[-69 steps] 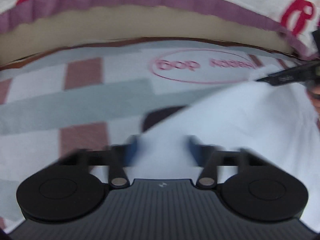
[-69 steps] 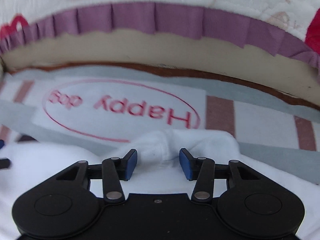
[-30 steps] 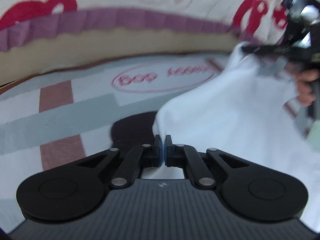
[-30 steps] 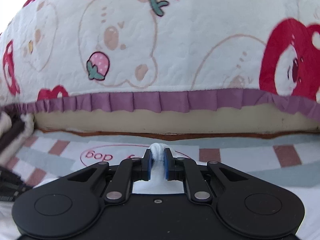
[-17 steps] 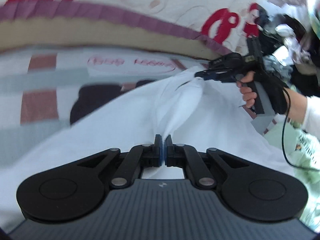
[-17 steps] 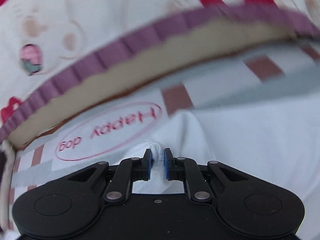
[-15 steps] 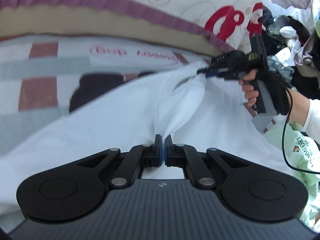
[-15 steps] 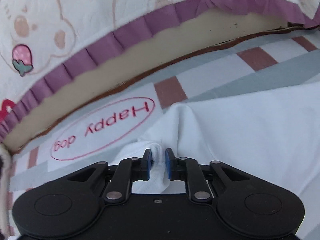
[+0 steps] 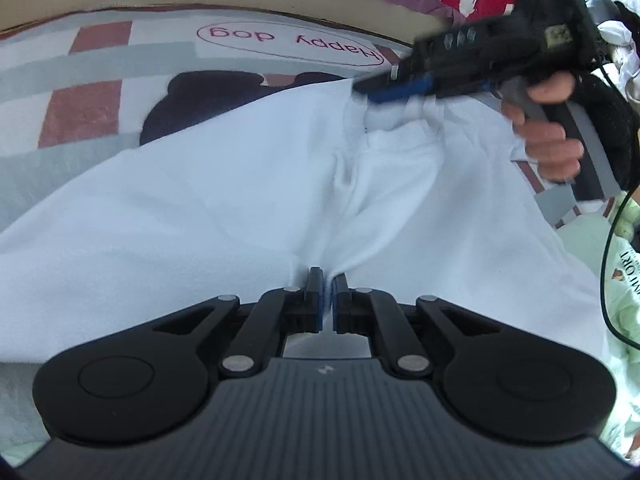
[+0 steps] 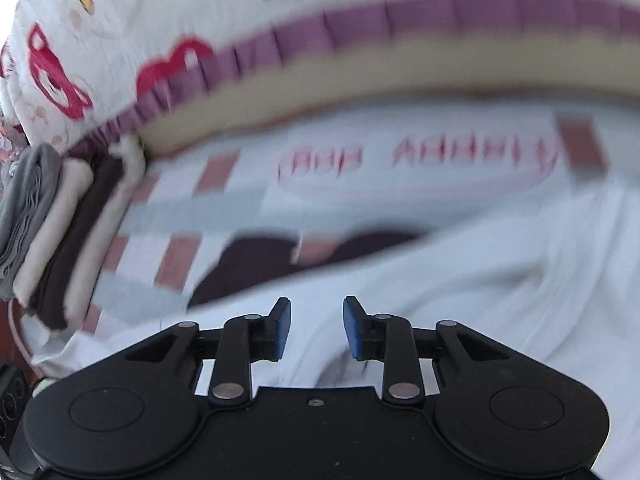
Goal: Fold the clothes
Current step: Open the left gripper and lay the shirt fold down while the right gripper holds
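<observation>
A white garment (image 9: 240, 200) lies spread across the checked bed sheet. My left gripper (image 9: 327, 300) is shut on a pinched fold of it near its lower edge. In the left wrist view the right gripper (image 9: 384, 92), held in a hand (image 9: 548, 136), hovers over the garment's far bunched edge. The right wrist view is blurred: my right gripper (image 10: 314, 322) stands open just above the white garment (image 10: 460, 292), with nothing between its blue pads (image 10: 282, 326).
The checked sheet carries a "Happy dog" oval print (image 9: 292, 42). A quilt with a purple frill (image 10: 400, 16) lies behind. Folded clothes (image 10: 60, 220) are stacked at the left. A pale green printed garment (image 9: 624, 280) and a cable lie at the right.
My right gripper has opened and let go of the white garment's bunched edge, and it has swung to the left. My left gripper stays shut on the garment.
</observation>
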Demonstrator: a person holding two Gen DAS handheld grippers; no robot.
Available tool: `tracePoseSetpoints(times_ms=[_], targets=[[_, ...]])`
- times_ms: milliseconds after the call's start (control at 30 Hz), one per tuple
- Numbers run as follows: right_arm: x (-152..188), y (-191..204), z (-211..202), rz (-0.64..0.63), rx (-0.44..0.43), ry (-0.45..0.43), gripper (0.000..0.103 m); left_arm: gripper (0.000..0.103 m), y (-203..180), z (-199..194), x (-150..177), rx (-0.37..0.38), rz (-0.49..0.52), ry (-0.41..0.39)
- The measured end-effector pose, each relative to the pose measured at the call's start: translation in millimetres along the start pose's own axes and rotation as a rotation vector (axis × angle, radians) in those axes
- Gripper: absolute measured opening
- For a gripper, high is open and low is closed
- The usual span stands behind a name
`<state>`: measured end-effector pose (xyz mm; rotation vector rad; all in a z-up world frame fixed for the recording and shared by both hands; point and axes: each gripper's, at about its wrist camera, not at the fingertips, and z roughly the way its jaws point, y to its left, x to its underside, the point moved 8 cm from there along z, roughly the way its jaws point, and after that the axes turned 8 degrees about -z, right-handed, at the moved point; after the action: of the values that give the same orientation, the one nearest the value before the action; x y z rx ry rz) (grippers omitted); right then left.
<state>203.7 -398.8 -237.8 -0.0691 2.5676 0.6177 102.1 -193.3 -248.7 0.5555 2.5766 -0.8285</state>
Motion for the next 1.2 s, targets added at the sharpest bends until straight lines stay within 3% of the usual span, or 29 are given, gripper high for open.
tracePoseSetpoints(times_ms=[100,167,267,333,367,400,433,567,667,733,833,967,1033,1200], targets=[[32,5,8,0.061,-0.077,0.116,0.04,0.004,1,-3,2,-0.011,0.01,-0.01],[50,13,8,0.127,-0.208,0.189,0.051,0.004,1,-6,4,-0.019,0.031,-0.014],[65,26,4,0.19,-0.401,0.239,0.053,0.006,2,-9,6,-0.014,0.031,-0.017],[68,28,8,0.14,-0.357,0.253,0.052,0.007,5,-15,6,-0.005,0.01,-0.037],[68,29,10,0.112,-0.326,0.254,0.046,0.008,7,-19,6,-0.001,-0.002,-0.05],[68,30,12,0.082,-0.299,0.247,0.036,0.011,8,-22,5,0.004,-0.015,-0.062],[65,34,12,0.033,-0.279,0.239,0.013,0.013,11,-27,5,0.007,-0.032,-0.076],[37,54,3,-0.174,-0.195,0.148,0.01,0.019,38,-63,-2,-0.059,-0.151,-0.169],[-4,63,-13,-0.219,-0.189,0.012,0.01,0.031,62,-88,-13,-0.163,-0.149,-0.268],[-31,64,-26,-0.232,-0.163,-0.083,0.01,0.045,81,-99,-20,-0.219,-0.173,-0.312],[-62,62,-33,-0.187,-0.107,-0.168,0.01,0.049,109,-117,-31,-0.302,-0.208,-0.378],[-89,67,-28,-0.227,-0.054,-0.234,0.009,0.057,146,-139,-45,-0.414,-0.245,-0.46],[-103,66,-26,-0.22,-0.057,-0.275,0.009,0.058,159,-141,-47,-0.47,-0.208,-0.462],[-135,59,-9,-0.2,-0.059,-0.338,0.009,0.066,188,-142,-47,-0.502,-0.2,-0.435]])
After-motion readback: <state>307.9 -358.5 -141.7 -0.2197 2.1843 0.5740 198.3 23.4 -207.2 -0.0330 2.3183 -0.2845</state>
